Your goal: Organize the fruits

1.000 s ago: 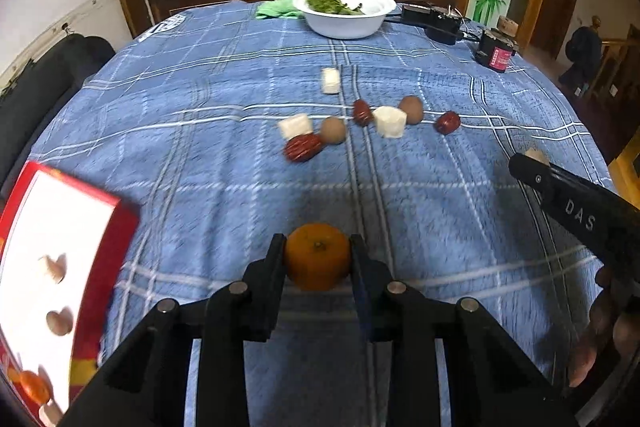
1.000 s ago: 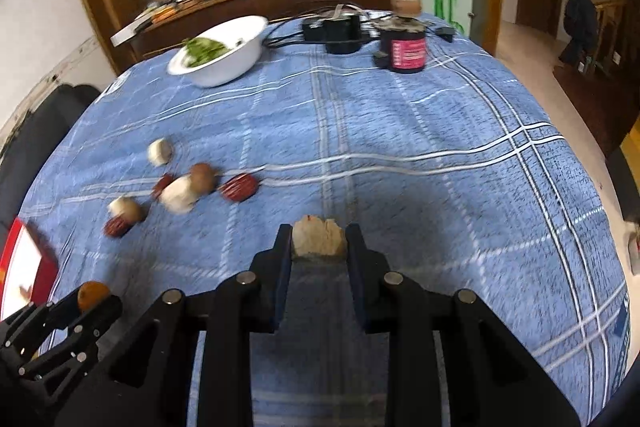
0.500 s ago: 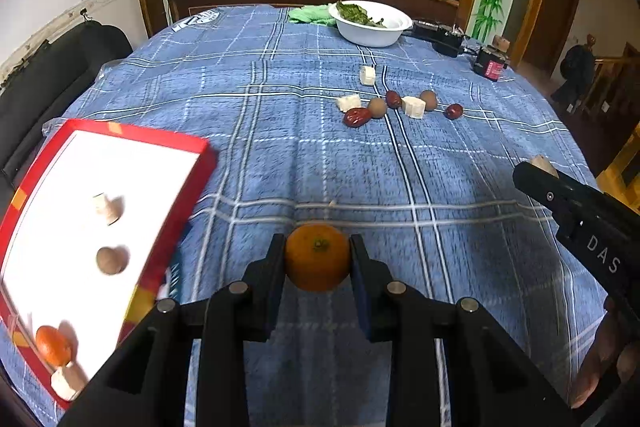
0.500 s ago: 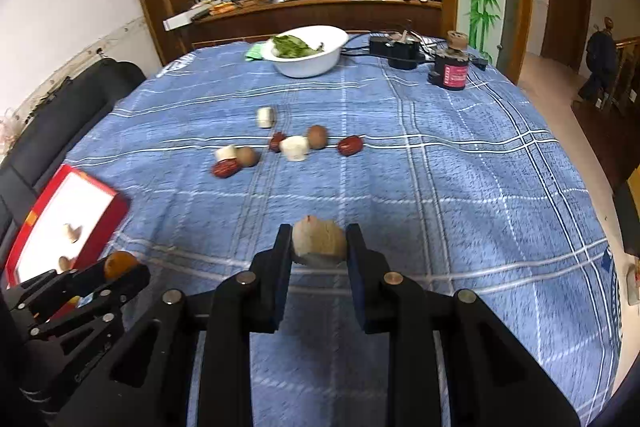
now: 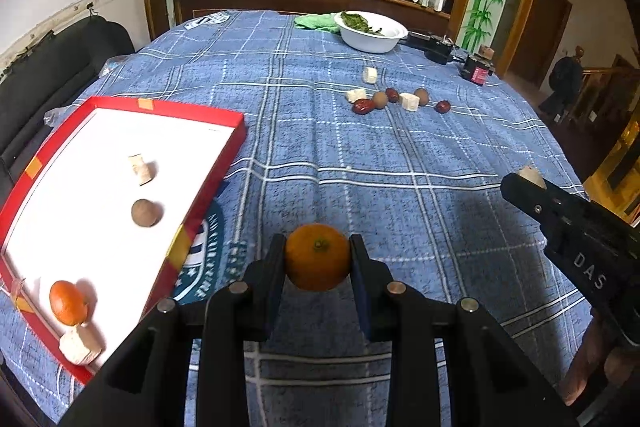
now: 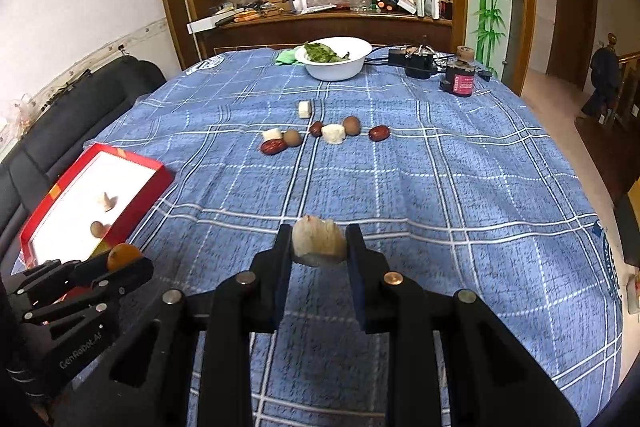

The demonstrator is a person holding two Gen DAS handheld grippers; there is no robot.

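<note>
While the left hand-held gripper (image 5: 318, 259) stays clamped on a small orange (image 5: 317, 257) and the right hand-held gripper (image 6: 319, 245) pinches a pale peeled chunk (image 6: 319, 241), both hang above the blue checked counter (image 5: 360, 167). Best carry each over the red-rimmed tray (image 5: 224, 163) at left, lower onto bare white away from the fruit (image 5: 68, 302) lying there, then release gently so nothing rolls.

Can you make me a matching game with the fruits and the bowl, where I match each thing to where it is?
Things:
1. mandarin
2. pale fruit chunk
3. white bowl
4. brown round fruit

Places:
A. in the red tray
B. in the right gripper
C. far end of the table
D. in the left gripper

Pairs: 1-D, 2-B, 3-C, 4-A
</note>
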